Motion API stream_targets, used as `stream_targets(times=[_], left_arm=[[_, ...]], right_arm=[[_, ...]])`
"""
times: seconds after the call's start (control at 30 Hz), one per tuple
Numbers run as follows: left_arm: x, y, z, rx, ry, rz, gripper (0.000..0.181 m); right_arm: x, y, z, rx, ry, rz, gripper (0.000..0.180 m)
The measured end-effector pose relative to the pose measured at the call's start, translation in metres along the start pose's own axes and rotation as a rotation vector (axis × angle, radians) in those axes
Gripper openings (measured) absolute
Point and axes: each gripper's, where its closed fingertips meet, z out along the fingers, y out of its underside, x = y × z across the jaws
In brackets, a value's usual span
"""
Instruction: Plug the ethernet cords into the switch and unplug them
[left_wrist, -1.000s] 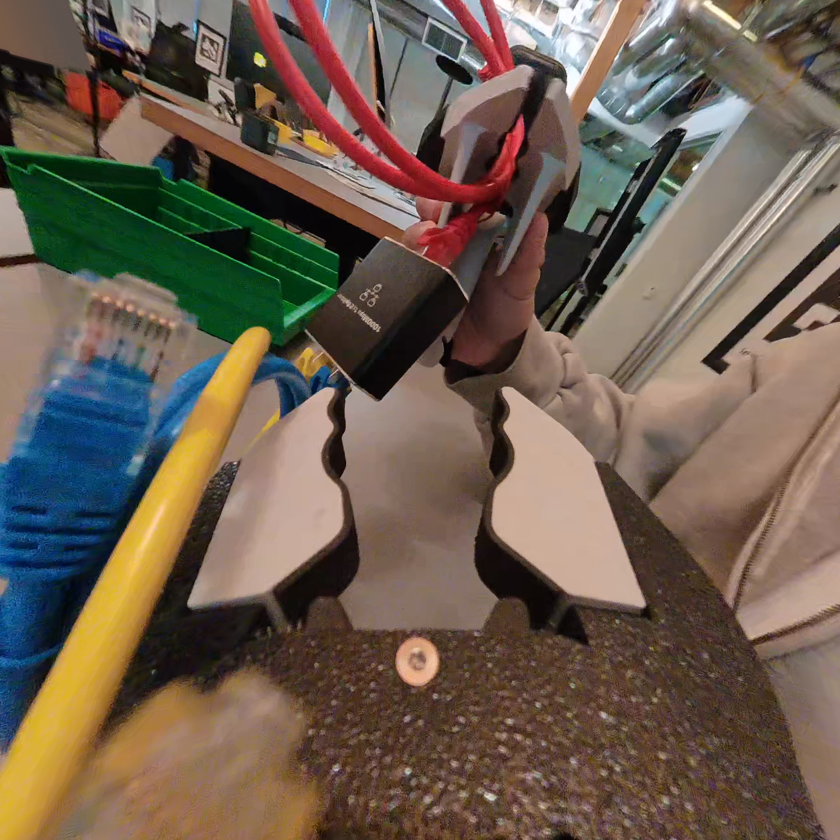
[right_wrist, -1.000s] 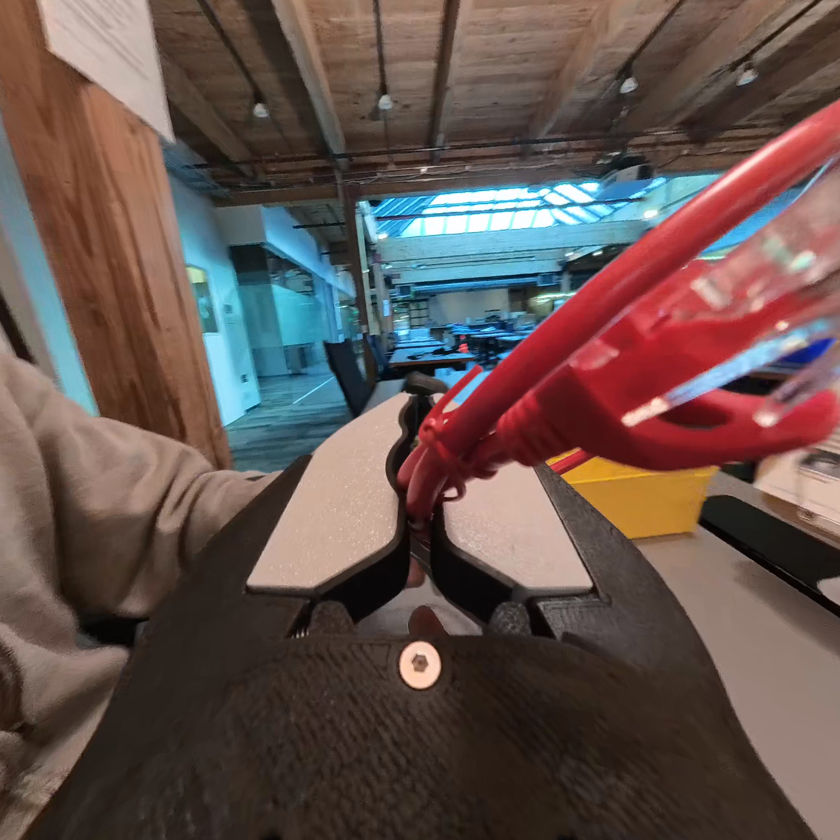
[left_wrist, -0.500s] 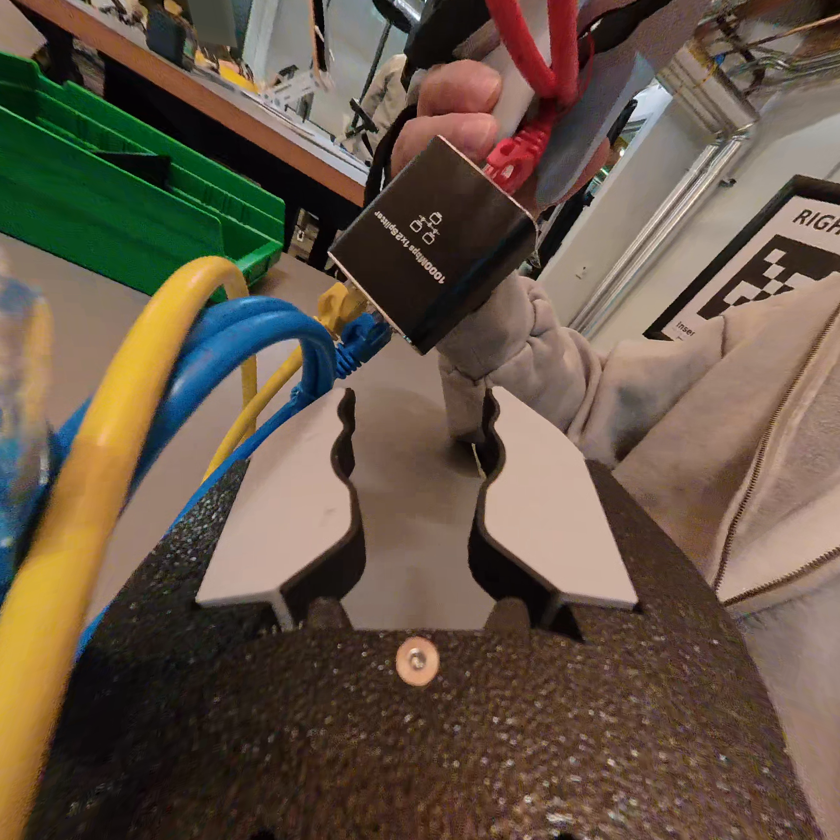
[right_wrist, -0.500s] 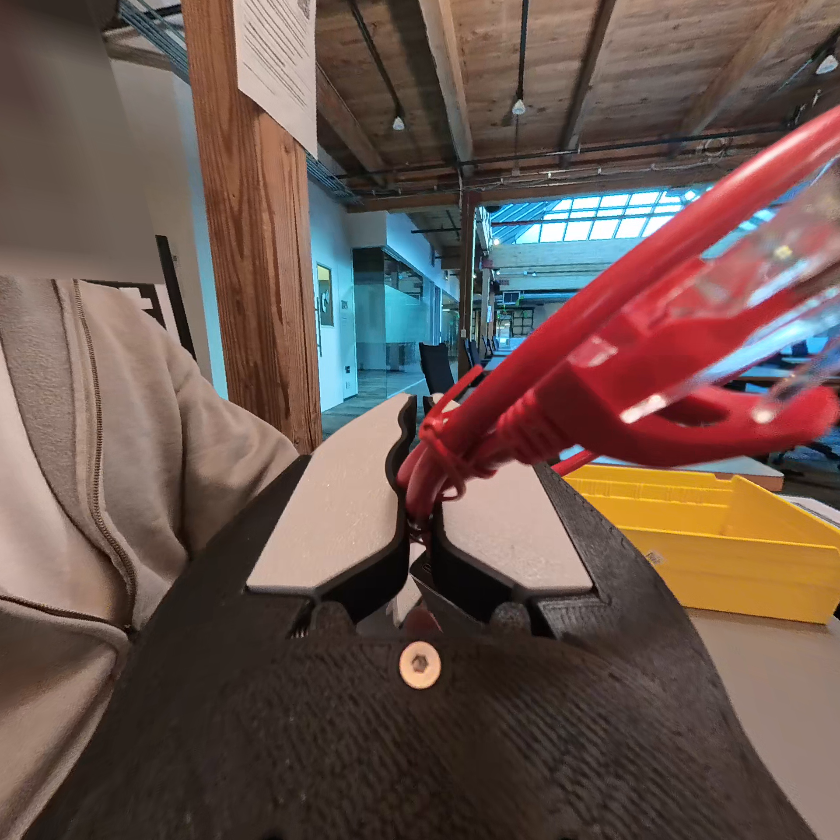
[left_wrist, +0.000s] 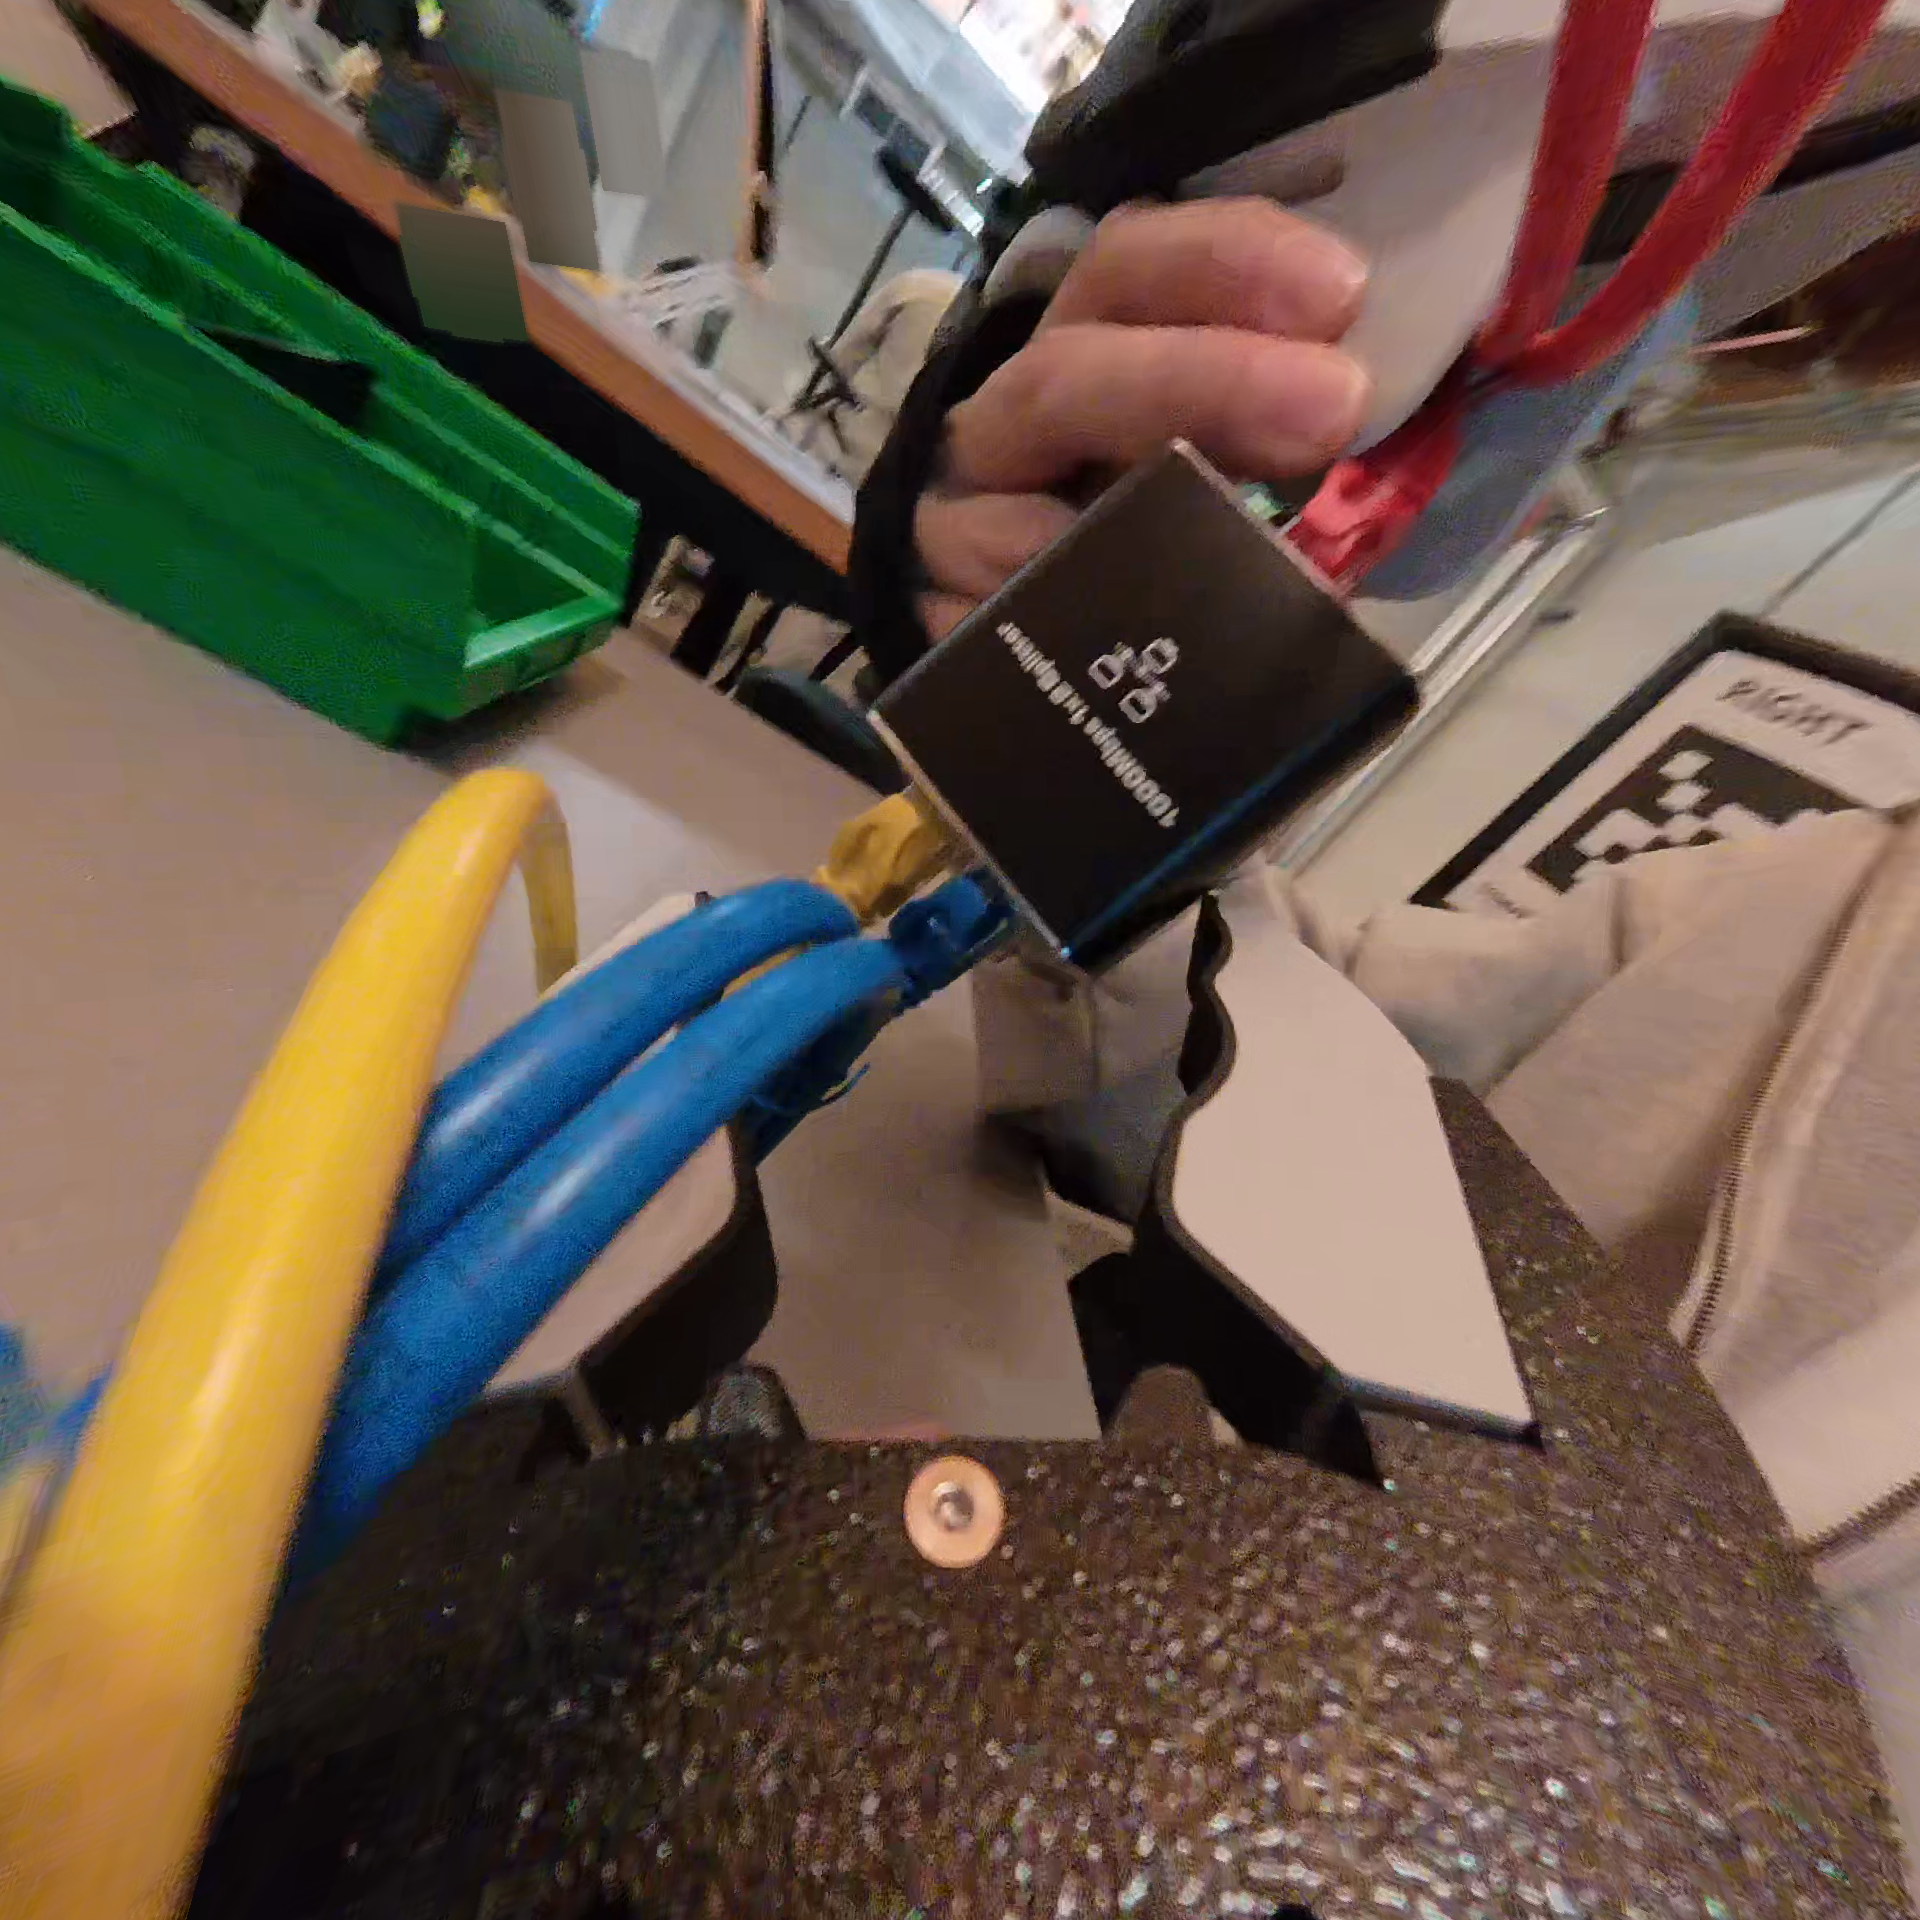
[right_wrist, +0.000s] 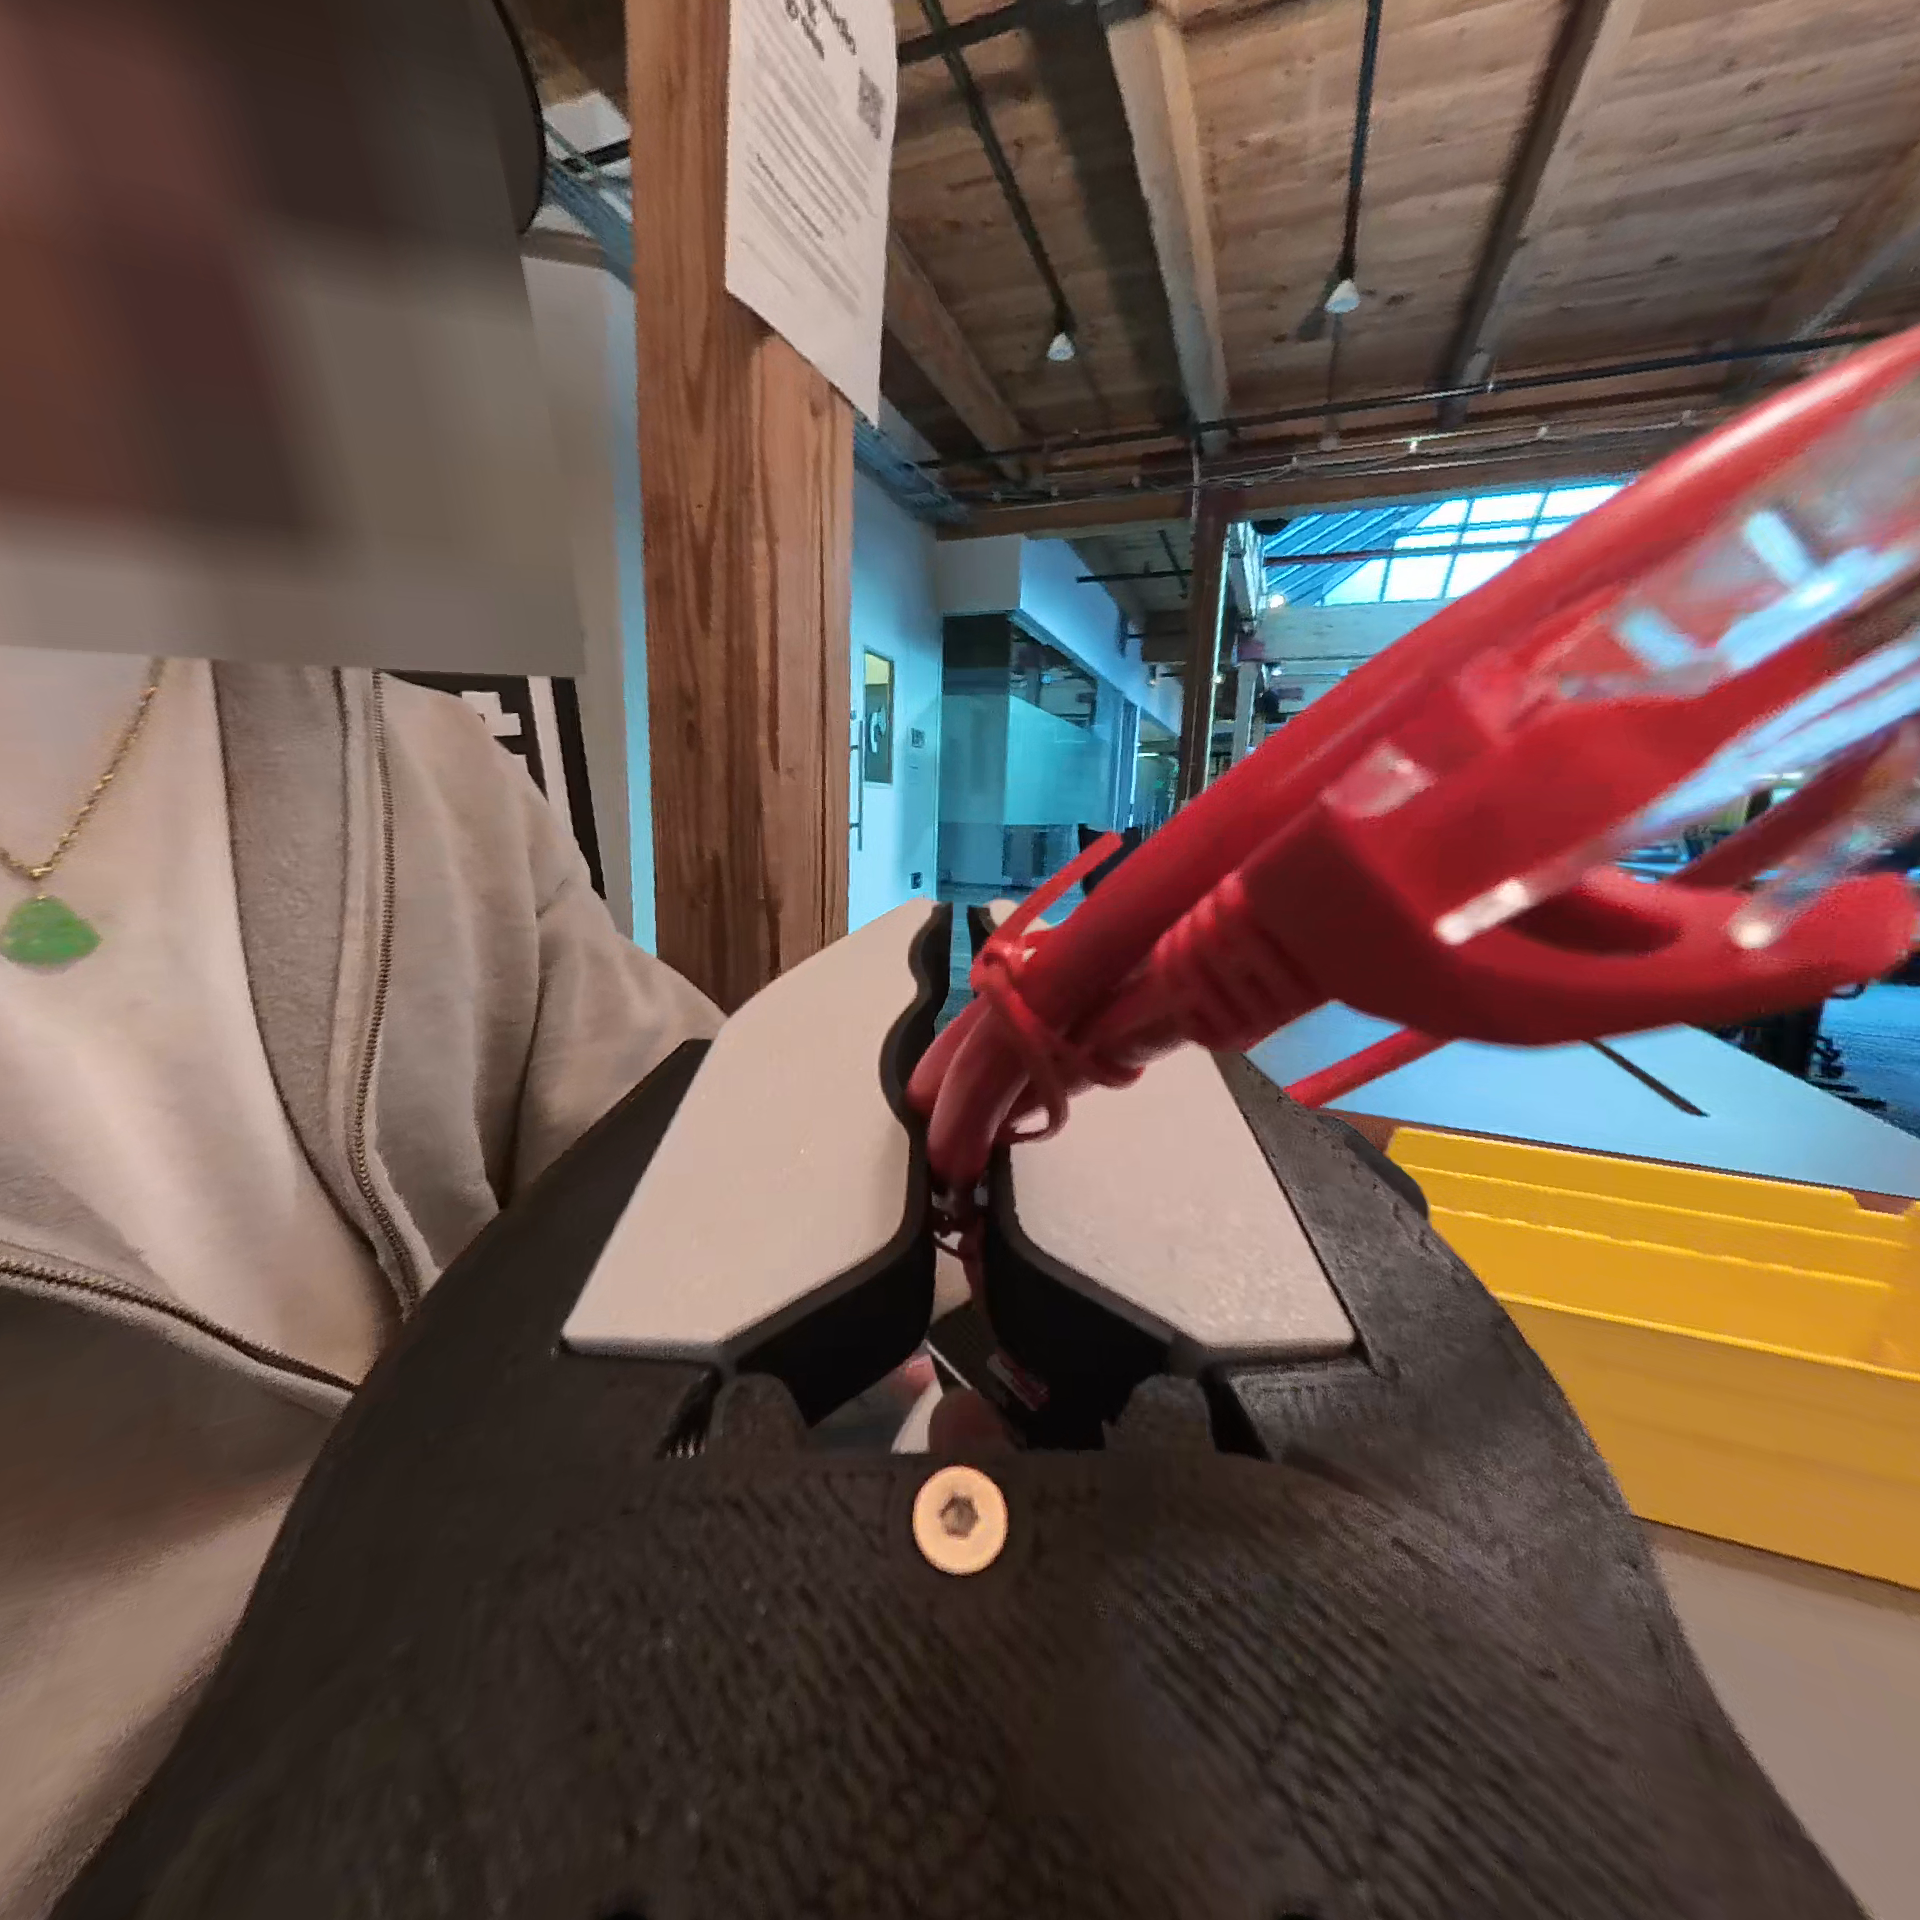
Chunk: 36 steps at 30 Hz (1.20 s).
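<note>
A black switch (left_wrist: 1138, 717) with white lettering, blue (left_wrist: 623, 1091) and yellow cords (left_wrist: 260, 1195) plugged in, hangs above the left hand-held gripper (left_wrist: 966, 1174), spread wide and empty; the right hand-held gripper (right_wrist: 951, 1049) pinches a red cord (right_wrist: 1174, 977), green bin (left_wrist: 260, 436) far left.

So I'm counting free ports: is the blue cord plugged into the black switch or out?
Plugged in. The blue cord has its plug end seated in the lower face of the switch, beside the yellow cord.

Black box-shaped switch (left_wrist: 1132, 743) held tilted aloft, yellow cord (left_wrist: 249, 1247) and blue cord (left_wrist: 582, 1122) plugged in below, red cord (right_wrist: 1299, 935) plugged opposite.
</note>
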Motion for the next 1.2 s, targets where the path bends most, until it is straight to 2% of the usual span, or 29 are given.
stream_targets(times=[0.1,0.17,0.27,0.37,0.43,0.53,0.63,0.83,1.03,1.13,1.2], left_arm=[[0.014,-0.026,-0.005,0.211,0.191,-0.008,0.078],[0.015,-0.030,-0.002,0.253,0.202,0.048,0.072],[0.012,-0.007,0.015,0.080,0.199,0.109,0.071],[0.024,0.003,0.023,-0.014,0.313,0.026,0.095],[0.029,-0.005,0.023,0.018,0.380,-0.029,0.089],[0.031,-0.003,0.023,0.009,0.409,0.006,0.078],[0.030,-0.002,0.025,0.013,0.379,0.062,0.074],[0.026,0.002,0.033,0.024,0.253,0.318,0.058],[0.035,0.002,0.028,0.010,0.256,0.335,0.052],[0.030,-0.002,0.026,0.022,0.148,0.395,0.051],[0.020,-0.005,0.022,0.014,0.024,0.460,0.051]], right_arm=[[-0.001,-0.001,-0.002,-0.001,0.001,0.010,0.004],[-0.001,-0.006,-0.008,0.027,0.003,0.014,0.004],[-0.005,-0.008,-0.013,0.035,-0.029,0.035,0.004],[-0.014,-0.005,-0.009,0.016,-0.090,0.055,0.004],[-0.020,-0.006,-0.007,0.024,-0.118,0.052,0.004],[-0.021,-0.007,-0.008,0.028,-0.132,0.053,0.004],[-0.021,-0.011,-0.010,0.061,-0.149,0.060,0.004],[-0.022,-0.014,-0.013,0.093,-0.169,0.082,0.004],[-0.025,-0.023,-0.017,0.119,-0.169,0.080,0.004],[-0.018,-0.023,-0.018,0.088,-0.091,0.049,0.005],[-0.008,-0.017,-0.017,0.019,0.026,0.000,0.008]])
